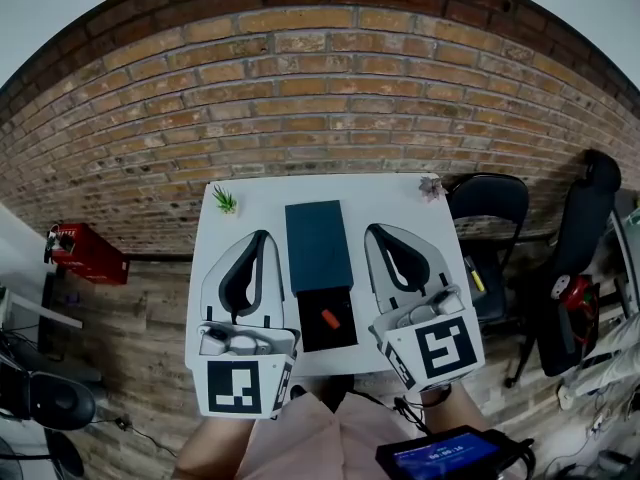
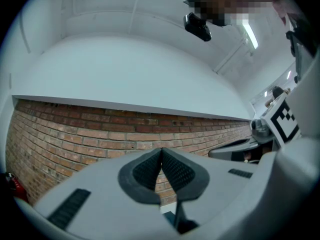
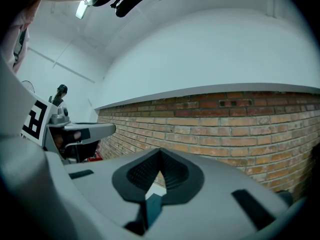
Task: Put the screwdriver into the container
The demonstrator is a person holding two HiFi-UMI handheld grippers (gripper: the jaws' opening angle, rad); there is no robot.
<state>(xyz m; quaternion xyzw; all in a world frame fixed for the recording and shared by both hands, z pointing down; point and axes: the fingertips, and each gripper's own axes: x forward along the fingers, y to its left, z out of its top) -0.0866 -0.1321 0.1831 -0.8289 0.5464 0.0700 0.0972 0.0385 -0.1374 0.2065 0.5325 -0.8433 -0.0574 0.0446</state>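
Observation:
On the white table [image 1: 240, 193] lies a dark teal container [image 1: 318, 243], with a black open tray [image 1: 340, 333] at its near end. A small orange piece [image 1: 330, 318], apparently the screwdriver's handle, lies in that black tray. My left gripper [image 1: 263, 235] hovers left of the container and my right gripper [image 1: 371, 230] right of it. Both are shut, hold nothing and point at the brick wall. In the left gripper view the pads [image 2: 172, 171] meet with nothing between them. The right gripper view shows its pads [image 3: 170, 171] likewise together.
A small green plant [image 1: 224, 201] stands at the table's far left corner and a pinkish one [image 1: 432, 186] at the far right. Black chairs [image 1: 488, 208] stand to the right, a red box [image 1: 85, 253] on the floor to the left. A brick wall [image 1: 320, 98] rises behind.

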